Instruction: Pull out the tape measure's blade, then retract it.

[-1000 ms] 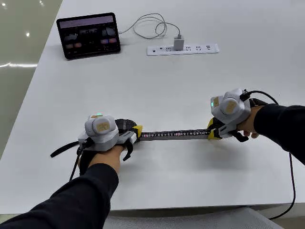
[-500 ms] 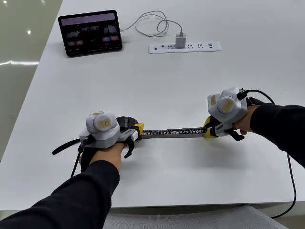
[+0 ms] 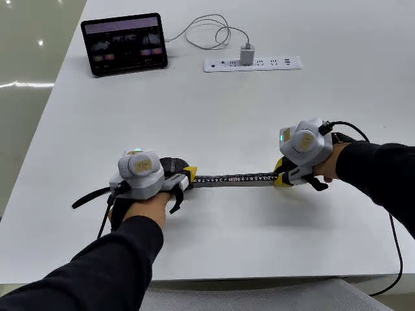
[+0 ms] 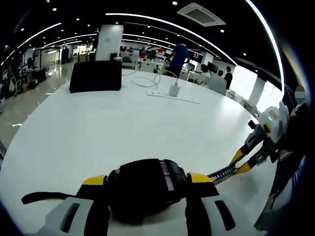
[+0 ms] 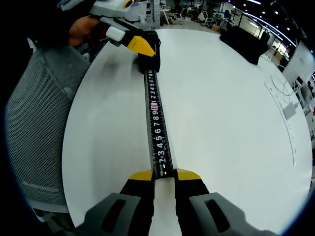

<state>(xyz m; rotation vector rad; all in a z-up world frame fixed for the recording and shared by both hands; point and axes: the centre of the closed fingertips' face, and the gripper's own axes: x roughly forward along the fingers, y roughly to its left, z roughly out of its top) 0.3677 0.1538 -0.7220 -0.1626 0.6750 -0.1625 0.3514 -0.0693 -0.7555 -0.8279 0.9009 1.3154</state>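
The black tape measure case (image 4: 147,184) sits on the white table between my left gripper's (image 4: 146,181) yellow-tipped jaws, which are shut on it; in the head view the case (image 3: 174,167) lies at the lower left by my left gripper (image 3: 185,178). The blade (image 3: 233,178) runs flat over the table to my right gripper (image 3: 279,179). In the right gripper view the numbered blade (image 5: 156,123) stretches away to the case (image 5: 149,54), and my right gripper (image 5: 163,174) is shut on the blade's end.
A dark tablet (image 3: 124,43) stands at the far left of the table (image 3: 214,116). A white power strip (image 3: 253,63) with a charger and a looped cable (image 3: 207,29) lies at the far middle. A grey mesh chair (image 5: 39,128) is by the table's near edge.
My right gripper has moved left toward the case with the blade's end, so the drawn-out length of blade is shorter. The left gripper and the case have stayed put.
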